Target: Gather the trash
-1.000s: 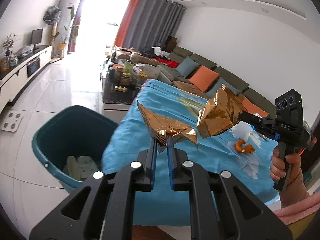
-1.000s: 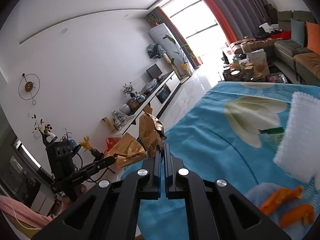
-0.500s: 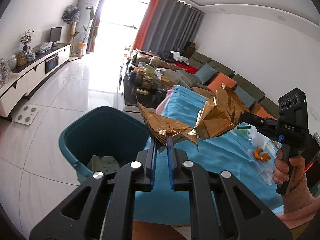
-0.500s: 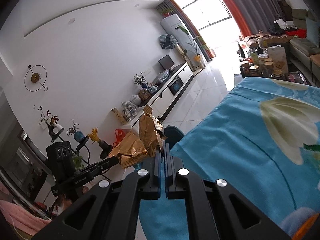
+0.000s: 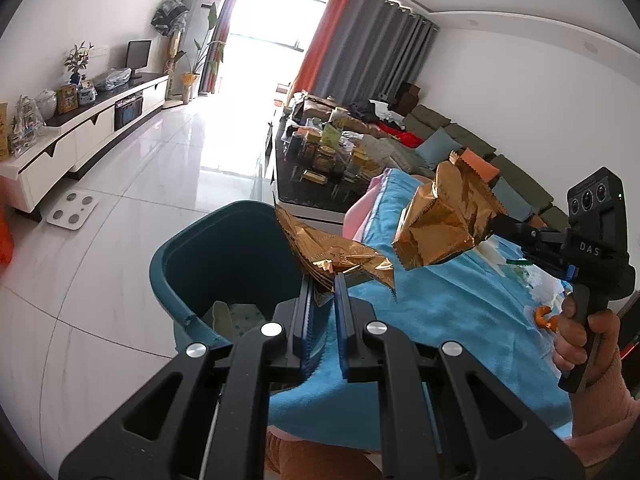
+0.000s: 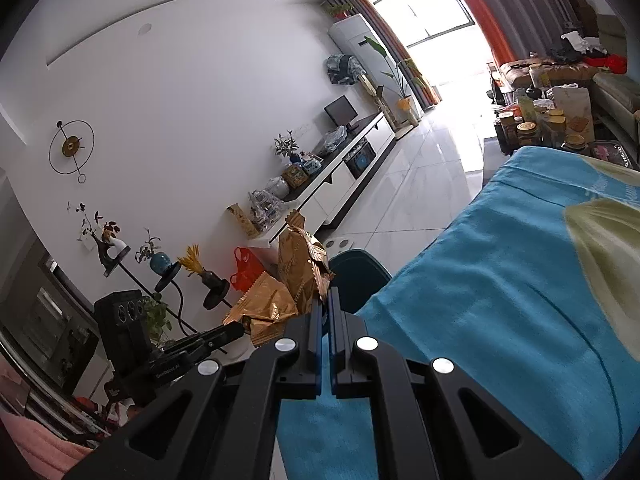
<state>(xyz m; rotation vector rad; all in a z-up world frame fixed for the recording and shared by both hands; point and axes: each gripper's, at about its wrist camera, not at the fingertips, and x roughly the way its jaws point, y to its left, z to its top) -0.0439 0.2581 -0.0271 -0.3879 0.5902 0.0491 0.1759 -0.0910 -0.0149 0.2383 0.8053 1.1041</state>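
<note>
Gold wrappers (image 5: 336,252) (image 5: 444,220) pinched in both claws (image 5: 322,284) (image 6: 325,300), teal bin (image 5: 224,256) near.

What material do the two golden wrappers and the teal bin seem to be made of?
Golden wrapper in the left gripper: probably metallised plastic film, shiny, with sharp creases and bright glints.
Golden wrapper in the right gripper: seemingly the same foil-like film, crumpled, with a zigzag-cut edge.
Teal bin: likely moulded plastic, smooth with a dull sheen and a rounded rim.

A home living room: a long sofa (image 5: 472,148) with cushions, a low TV unit (image 5: 92,128) along the wall, curtains (image 5: 372,44) at a bright window, tiled floor (image 5: 120,216).
</note>
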